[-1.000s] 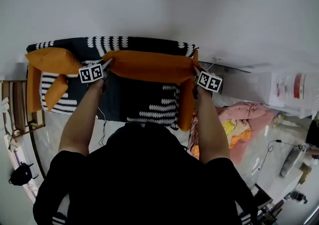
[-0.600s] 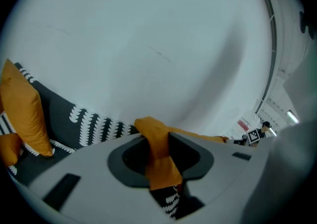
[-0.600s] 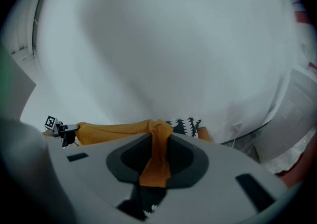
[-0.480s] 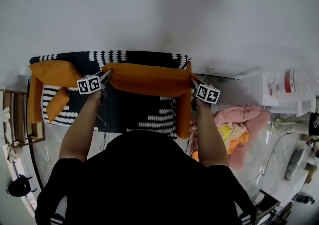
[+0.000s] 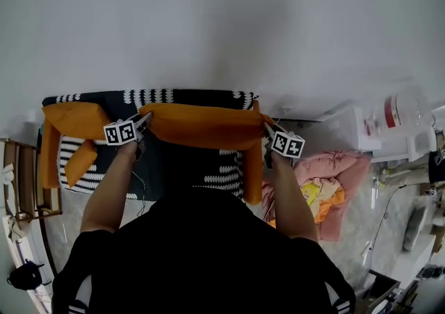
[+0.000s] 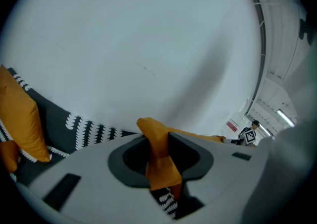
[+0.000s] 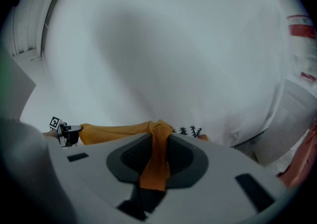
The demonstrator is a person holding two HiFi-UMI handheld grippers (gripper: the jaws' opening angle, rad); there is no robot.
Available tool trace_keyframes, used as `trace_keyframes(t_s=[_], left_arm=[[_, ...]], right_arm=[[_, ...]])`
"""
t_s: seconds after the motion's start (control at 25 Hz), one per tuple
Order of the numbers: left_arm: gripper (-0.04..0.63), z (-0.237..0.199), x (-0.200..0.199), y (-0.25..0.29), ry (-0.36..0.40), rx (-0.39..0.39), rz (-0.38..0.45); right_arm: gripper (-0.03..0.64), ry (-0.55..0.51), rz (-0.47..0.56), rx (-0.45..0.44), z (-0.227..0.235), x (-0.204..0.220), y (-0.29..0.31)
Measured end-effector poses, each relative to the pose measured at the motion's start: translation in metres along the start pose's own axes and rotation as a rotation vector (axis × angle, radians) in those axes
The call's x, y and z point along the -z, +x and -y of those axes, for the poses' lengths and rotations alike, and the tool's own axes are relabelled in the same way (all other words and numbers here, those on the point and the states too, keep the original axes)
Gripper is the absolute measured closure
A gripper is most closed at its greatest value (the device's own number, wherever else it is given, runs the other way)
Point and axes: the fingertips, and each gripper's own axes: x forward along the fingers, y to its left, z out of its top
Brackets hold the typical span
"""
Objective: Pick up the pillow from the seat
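a white wall [image 5: 208, 21] backs the seat [image 5: 170, 163], and the orange pillow [image 5: 201, 125] is held up over it, stretched between the left gripper [image 5: 144, 121] and right gripper [image 5: 267, 126]. each is clamped nearly closed on a thin pinch of corner fabric; expect a light, soft load that sags and may slip, so grip deep at the corners. your torso [image 5: 201, 257] hides the seat front, and the pillow's underside is out of view.

Person's got a black short-sleeve tee [image 5: 201, 250], white stripes at the sides. Left gripper [image 5: 144, 121] and right gripper [image 5: 268, 128]: light grey plastic, dark grey pads [image 6: 130, 161], black-and-white marker cube [image 5: 119, 132] on each.
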Motion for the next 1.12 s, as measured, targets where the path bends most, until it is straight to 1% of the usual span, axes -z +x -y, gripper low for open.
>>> trace_keyframes(t_s=[0.16,0.28,0.44,0.6,0.8,1.12], left_arm=[[0.485,0.01,-0.013,-0.009,0.036,0.019,0.029],[0.485,0.015,-0.021,-0.02,0.048,0.024,0.059],[0.488,0.017,-0.03,-0.031,0.027,0.038,0.098],[0.491,0.012,-0.031,-0.043,0.044,0.014,0.099],[0.494,0.025,-0.035,-0.056,0.038,0.057,0.125],[0.5,0.027,-0.032,-0.073,0.032,0.056,0.142]], right_arm=[[0.549,0.004,0.034,-0.007,-0.008,-0.009,-0.014],[0.552,0.007,0.062,-0.009,-0.014,-0.016,-0.025],[0.551,-0.022,0.09,-0.024,-0.025,-0.026,-0.035],[0.551,-0.05,0.107,-0.027,-0.036,-0.033,-0.044],[0.548,-0.057,0.12,-0.055,-0.045,-0.036,-0.054],[0.544,-0.074,0.12,-0.073,-0.056,-0.032,-0.066]])
